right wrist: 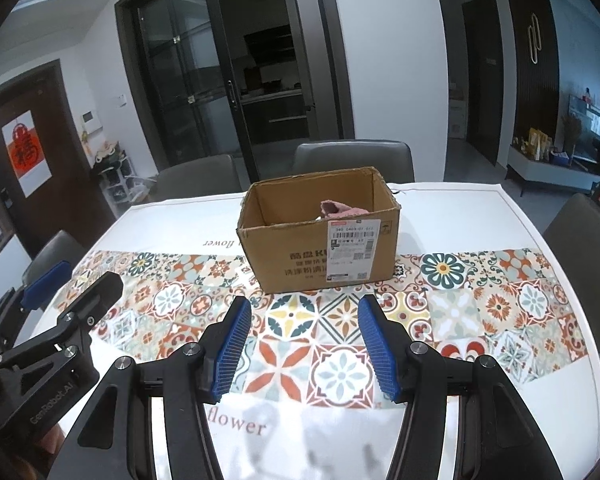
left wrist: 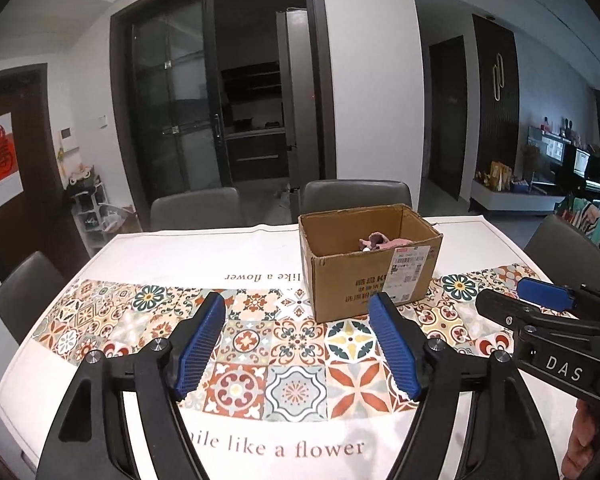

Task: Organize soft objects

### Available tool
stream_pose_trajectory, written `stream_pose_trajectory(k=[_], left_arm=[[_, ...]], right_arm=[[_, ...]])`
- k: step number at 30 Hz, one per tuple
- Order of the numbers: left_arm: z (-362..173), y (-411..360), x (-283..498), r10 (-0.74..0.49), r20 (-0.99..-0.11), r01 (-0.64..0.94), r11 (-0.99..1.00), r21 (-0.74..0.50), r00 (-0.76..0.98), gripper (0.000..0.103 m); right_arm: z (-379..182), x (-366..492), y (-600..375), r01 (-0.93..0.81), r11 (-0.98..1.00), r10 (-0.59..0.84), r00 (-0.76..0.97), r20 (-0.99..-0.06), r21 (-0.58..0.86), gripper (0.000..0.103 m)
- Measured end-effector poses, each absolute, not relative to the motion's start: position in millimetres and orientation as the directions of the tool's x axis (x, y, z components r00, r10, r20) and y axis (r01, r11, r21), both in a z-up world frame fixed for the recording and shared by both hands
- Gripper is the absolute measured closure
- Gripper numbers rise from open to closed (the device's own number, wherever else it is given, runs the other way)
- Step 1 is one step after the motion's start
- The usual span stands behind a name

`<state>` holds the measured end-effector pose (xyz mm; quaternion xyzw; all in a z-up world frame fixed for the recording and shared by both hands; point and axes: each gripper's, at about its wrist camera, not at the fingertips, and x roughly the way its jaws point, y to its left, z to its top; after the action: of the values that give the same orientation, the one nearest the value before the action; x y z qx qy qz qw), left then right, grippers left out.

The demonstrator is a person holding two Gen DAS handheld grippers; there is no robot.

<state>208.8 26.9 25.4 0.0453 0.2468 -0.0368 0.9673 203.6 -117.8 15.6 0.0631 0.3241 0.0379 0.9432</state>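
A cardboard box (right wrist: pixel 320 236) stands open-topped toward the far side of the surface (right wrist: pixel 480 216), which is covered by a cloth with a band of patterned tiles and printed lettering. Inside the box, against its right half, lies a pink soft item (right wrist: pixel 340 208), seen also from the left wrist view (left wrist: pixel 376 242); something pale sits beside it, too small to identify. No other soft object shows anywhere on the cloth in either view, so the sorting looks close to finished, or the remaining items lie outside both cameras. The left gripper (left wrist: pixel 298 344) hovers above the tiled band with its 2 blue fingers (left wrist: pixel 202 344) spread wide and nothing between them. The right gripper (right wrist: pixel 300 346) hangs beside it, likewise released and empty, its fingers (right wrist: pixel 230 346) well apart. Each gripper appears at the edge of the other's view, so the 2 are near one another and short of the box. The step in hand seems to be a check or a search for the next item. Doing it well likely means sweeping the cameras slowly over the near edge and sides of the surface, keeping both sets of fingers spread, and keeping the grippers apart so that they do not knock together or nudge the light box.
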Motion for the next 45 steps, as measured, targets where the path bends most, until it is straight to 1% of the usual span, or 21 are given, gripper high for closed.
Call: stream_pose_trajectory(k=[3, 5, 10, 14, 19, 30, 45], left_arm=[[27, 25, 193, -0.037, -0.471, 0.083, 0.994, 0.076, 0.881, 0.025], [29, 24, 185, -0.035, -0.465, 0.079, 0.994, 0.076, 0.885, 0.024], [34, 24, 164, -0.024, -0.450, 0.062, 0.996, 0.070, 0.893, 0.019], [38, 28, 151, -0.012, -0.435, 0.047, 0.996, 0.069, 0.900, 0.016], [45, 34, 134, 0.008, -0.413, 0.025, 0.997, 0.074, 0.911, 0.011], [53, 44, 109, 0.022, -0.387, 0.010, 0.997, 0.079, 0.922, 0.010], [55, 42, 97, 0.017, -0.375, 0.014, 0.997, 0.081, 0.927, 0.008]], right_arm=[[17, 191, -120, -0.032, 0.989, 0.113, 0.787, -0.607, 0.142, 0.044], [18, 181, -122, -0.028, 0.990, 0.108, 0.792, -0.601, 0.141, 0.040], [24, 161, -124, -0.025, 0.991, 0.096, 0.804, -0.587, 0.128, 0.038], [29, 148, -124, -0.023, 0.992, 0.090, 0.813, -0.575, 0.123, 0.034], [35, 134, -117, -0.039, 0.993, 0.095, 0.825, -0.558, 0.112, 0.034], [45, 110, -105, -0.071, 0.993, 0.111, 0.844, -0.525, 0.095, 0.034], [49, 92, -104, -0.064, 0.994, 0.101, 0.853, -0.512, 0.088, 0.034]])
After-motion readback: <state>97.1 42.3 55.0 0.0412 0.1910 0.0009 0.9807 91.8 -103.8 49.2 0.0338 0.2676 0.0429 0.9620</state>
